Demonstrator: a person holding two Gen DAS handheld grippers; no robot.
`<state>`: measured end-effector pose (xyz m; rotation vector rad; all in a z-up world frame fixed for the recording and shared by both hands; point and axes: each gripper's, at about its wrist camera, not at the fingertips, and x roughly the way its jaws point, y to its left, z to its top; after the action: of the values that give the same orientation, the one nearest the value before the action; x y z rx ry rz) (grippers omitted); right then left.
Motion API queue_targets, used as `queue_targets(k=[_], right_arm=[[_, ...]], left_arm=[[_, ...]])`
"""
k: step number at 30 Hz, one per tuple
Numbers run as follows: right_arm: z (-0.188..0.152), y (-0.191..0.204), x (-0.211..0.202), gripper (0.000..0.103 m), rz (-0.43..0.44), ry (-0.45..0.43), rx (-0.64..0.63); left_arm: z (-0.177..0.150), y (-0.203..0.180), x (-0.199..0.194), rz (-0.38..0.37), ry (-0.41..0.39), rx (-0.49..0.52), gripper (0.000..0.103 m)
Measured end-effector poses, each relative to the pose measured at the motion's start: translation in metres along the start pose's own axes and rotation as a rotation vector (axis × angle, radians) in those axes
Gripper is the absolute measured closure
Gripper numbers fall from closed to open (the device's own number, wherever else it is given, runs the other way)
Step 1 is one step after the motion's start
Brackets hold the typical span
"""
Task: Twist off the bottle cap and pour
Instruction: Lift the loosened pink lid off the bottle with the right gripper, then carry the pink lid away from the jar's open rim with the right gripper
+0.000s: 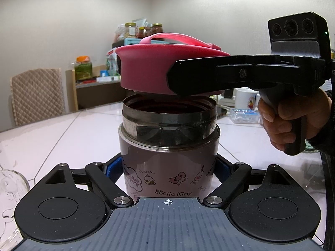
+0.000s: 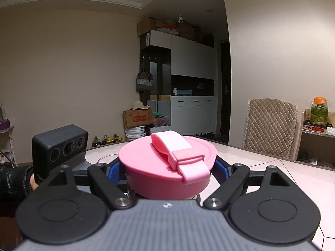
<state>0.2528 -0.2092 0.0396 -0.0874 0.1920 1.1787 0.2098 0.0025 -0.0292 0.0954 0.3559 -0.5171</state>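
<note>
A brown Hello Kitty food jar stands upright on the white table, its steel threaded mouth uncovered. My left gripper is shut on the jar's body, blue pads against both sides. The pink cap with its strap handle hovers just above the mouth, slightly tilted, apart from the threads. The right gripper reaches in from the right and is shut on that cap. In the right wrist view the pink cap sits between the blue pads of my right gripper; the jar below is mostly hidden.
A clear glass vessel stands at the left edge by my left gripper. A white mug and a small plastic box sit behind the jar on the right. A padded chair and a shelf with jars lie beyond the table.
</note>
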Motion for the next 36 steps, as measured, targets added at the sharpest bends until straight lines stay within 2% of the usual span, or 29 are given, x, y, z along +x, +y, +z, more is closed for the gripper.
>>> queue_targets(k=[17, 36], right_arm=[[0.003, 0.008, -0.012, 0.018, -0.108, -0.011, 0.009], [-0.006, 0.005, -0.030, 0.018, -0.220, -0.046, 0.081]], left_arm=[[-0.002, -0.009, -0.004, 0.052, 0.001, -0.021, 0.013], [0.001, -0.023, -0.007, 0.164, -0.001, -0.070, 0.013]])
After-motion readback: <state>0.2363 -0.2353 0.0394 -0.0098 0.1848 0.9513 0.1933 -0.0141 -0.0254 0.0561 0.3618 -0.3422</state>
